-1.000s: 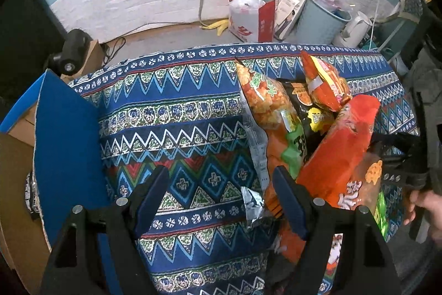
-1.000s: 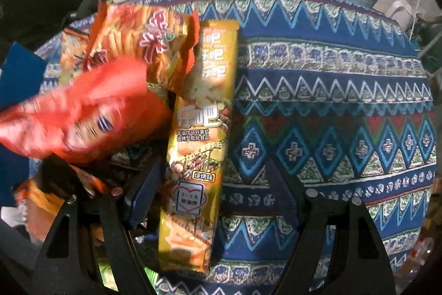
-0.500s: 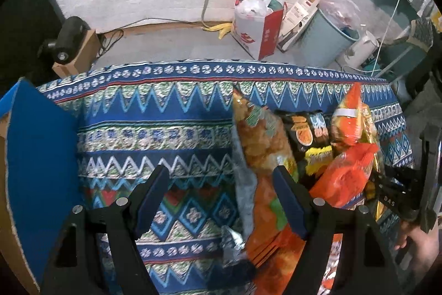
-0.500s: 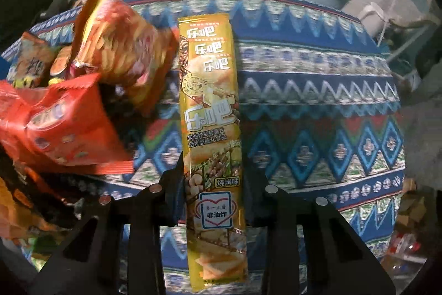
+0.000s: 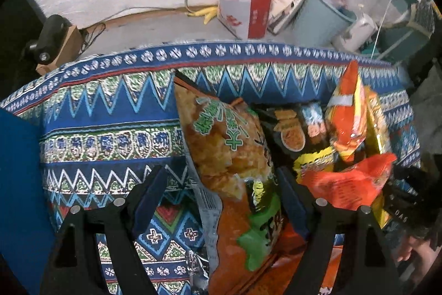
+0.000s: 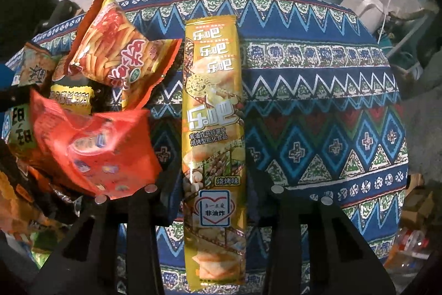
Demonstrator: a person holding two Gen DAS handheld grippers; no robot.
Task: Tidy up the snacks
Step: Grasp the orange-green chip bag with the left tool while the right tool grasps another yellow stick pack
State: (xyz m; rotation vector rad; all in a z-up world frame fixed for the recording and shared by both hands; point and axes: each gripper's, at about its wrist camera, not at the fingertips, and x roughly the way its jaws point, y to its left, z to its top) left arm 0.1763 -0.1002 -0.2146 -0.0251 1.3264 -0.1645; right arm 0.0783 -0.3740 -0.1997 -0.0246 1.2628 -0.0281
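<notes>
Where fingers (image 6: 171, 201) close: yellow pack (image 6: 214, 145).

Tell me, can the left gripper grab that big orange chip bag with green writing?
Probably yes. The left gripper is open, and the orange chip bag already lies between its fingers on top of the pile, with nothing covering it.

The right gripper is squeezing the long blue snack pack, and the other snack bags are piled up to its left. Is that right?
Almost. The long snack pack is yellow, not blue; the blue you see is the patterned tablecloth under it. The right wrist view shows it. The right gripper does clamp it, and the other snack bags are piled to its left.
</notes>
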